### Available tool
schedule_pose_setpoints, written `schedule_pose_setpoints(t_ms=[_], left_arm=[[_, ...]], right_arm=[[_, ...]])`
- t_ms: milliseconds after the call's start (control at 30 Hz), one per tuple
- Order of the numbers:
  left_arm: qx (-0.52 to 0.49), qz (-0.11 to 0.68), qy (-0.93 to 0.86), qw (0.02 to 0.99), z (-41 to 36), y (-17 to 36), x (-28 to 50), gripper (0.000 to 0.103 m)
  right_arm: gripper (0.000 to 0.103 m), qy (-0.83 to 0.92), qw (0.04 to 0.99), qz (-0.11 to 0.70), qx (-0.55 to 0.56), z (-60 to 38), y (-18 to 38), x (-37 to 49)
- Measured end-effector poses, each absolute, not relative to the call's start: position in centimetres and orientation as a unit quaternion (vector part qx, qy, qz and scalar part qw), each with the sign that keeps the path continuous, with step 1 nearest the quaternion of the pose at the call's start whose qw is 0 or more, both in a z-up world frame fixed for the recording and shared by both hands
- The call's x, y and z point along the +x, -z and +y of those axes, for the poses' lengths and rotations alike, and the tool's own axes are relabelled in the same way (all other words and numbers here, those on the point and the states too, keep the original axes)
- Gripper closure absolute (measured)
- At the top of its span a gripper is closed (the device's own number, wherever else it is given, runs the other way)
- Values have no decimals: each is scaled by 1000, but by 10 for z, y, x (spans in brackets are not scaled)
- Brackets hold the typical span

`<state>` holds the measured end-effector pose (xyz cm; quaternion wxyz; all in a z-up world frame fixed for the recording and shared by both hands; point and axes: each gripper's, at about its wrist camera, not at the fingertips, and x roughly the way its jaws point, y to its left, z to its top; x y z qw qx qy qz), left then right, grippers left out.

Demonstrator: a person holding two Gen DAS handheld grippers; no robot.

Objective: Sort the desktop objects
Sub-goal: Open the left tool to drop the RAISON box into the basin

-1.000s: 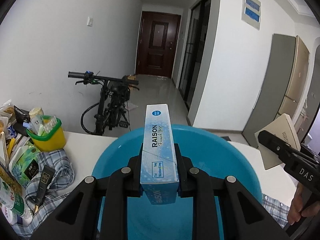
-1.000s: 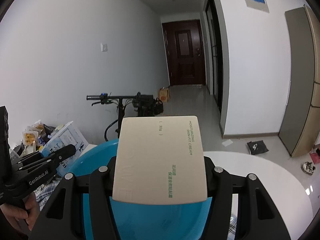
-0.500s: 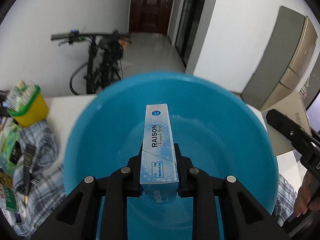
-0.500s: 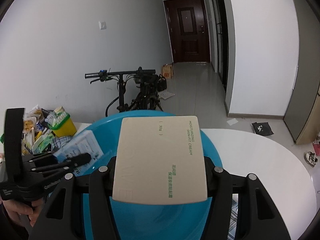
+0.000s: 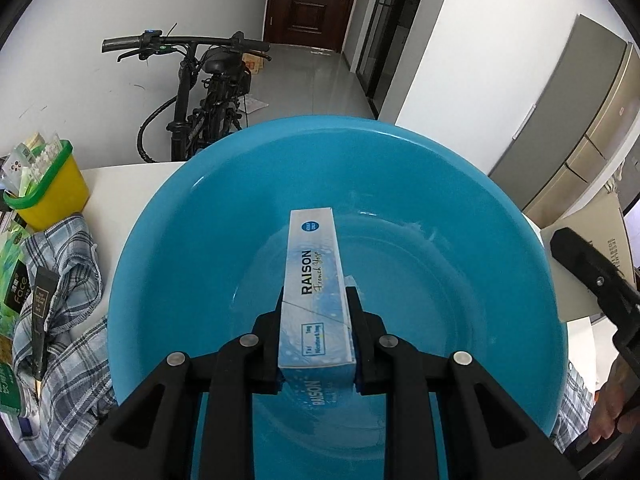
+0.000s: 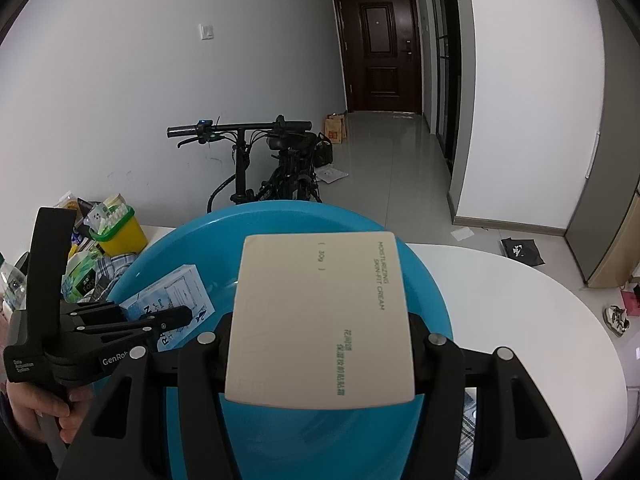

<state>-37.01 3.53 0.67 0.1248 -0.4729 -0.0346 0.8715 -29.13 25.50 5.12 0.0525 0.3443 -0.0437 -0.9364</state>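
The blue RAISON box point(image 5: 316, 292) sits clamped in your left tongs point(image 5: 316, 316) over the blue basin point(image 5: 192, 248). Your right tongs point(image 6: 320, 344) grip the beige cream box point(image 6: 320, 320) above the basin's near rim, by the counter point(image 6: 520, 320) edge.

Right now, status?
Left hand-held gripper shut on blue box, over blue basin. Right hand-held gripper shut on beige box. Basin empty.

Left wrist view: close above the blue basin point(image 5: 192, 240), tilted steeply down along the left claw point(image 5: 316, 344). Right wrist view: beside it on the right, tilted less steeply along the right claw point(image 6: 320, 344). Both face the bicycle point(image 5: 208, 92) and hallway door point(image 6: 380, 48); each catches the other claw at its edge.
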Motion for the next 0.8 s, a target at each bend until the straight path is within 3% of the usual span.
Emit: schedule_pose_setpoints(t_ms=[167, 200, 233, 267, 800], left_arm=[[-475, -41, -870, 129, 37, -9, -370, 74], [-476, -45, -869, 128, 36, -9, -372, 56], [-475, -47, -870, 122, 34, -9, -373, 31], [-463, -50, -877, 117, 31, -11, -372, 25], [-434, -51, -893, 112, 25, -32, -364, 23]], right_arm=[[47, 935, 56, -37, 349, 251, -49, -293], [47, 935, 56, -36, 349, 251, -49, -293], [47, 935, 57, -36, 349, 251, -49, -293], [47, 935, 57, -36, 349, 251, -48, -293], [46, 932, 56, -39, 356, 253, -44, -298]])
